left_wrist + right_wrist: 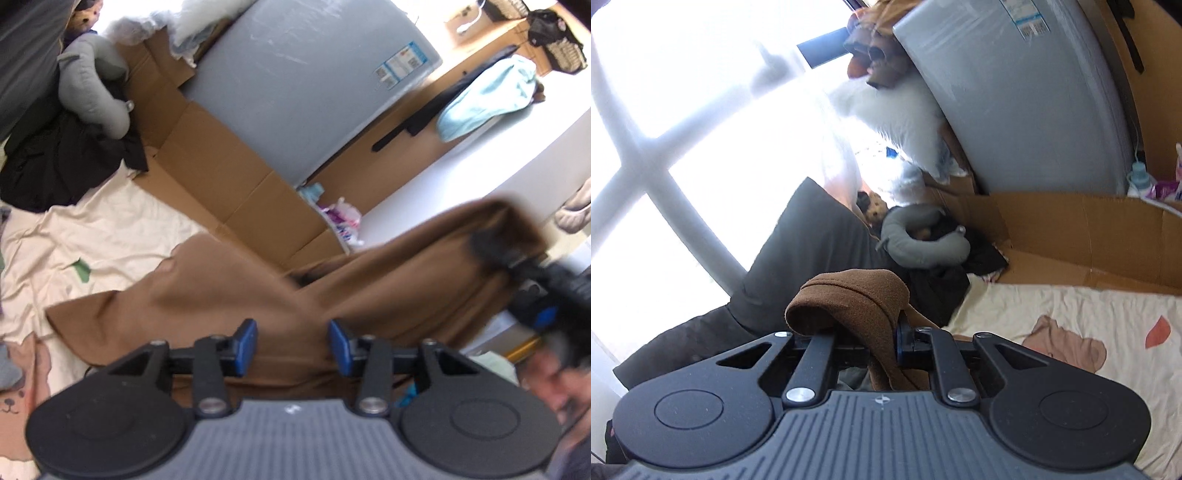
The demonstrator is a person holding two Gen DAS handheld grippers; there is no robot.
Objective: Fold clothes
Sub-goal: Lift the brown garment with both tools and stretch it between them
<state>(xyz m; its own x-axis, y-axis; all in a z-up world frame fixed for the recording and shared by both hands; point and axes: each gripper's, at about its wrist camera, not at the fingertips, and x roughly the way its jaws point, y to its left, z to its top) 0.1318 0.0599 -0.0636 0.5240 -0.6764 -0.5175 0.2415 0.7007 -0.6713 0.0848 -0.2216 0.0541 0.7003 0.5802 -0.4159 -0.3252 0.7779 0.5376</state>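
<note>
A brown garment point(221, 295) hangs stretched above a cream bedsheet point(92, 236). My left gripper point(293, 345) has its blue pads point(245, 345) apart with a fold of the brown cloth lying between them, not pinched. My right gripper point(517, 258) shows at the right of the left wrist view, holding up the garment's far end. In the right wrist view the right gripper point(882, 339) is shut on a bunched fold of the brown garment point(857, 295), which drapes over the fingers and hides the left pad.
Flattened cardboard point(229, 177) and a grey appliance point(295, 81) stand behind the bed. A black clothes pile point(62, 162) and grey neck pillow point(92, 85) lie at the left. A light blue garment point(487, 96) hangs at right. A bright window point(665, 129) is at the left.
</note>
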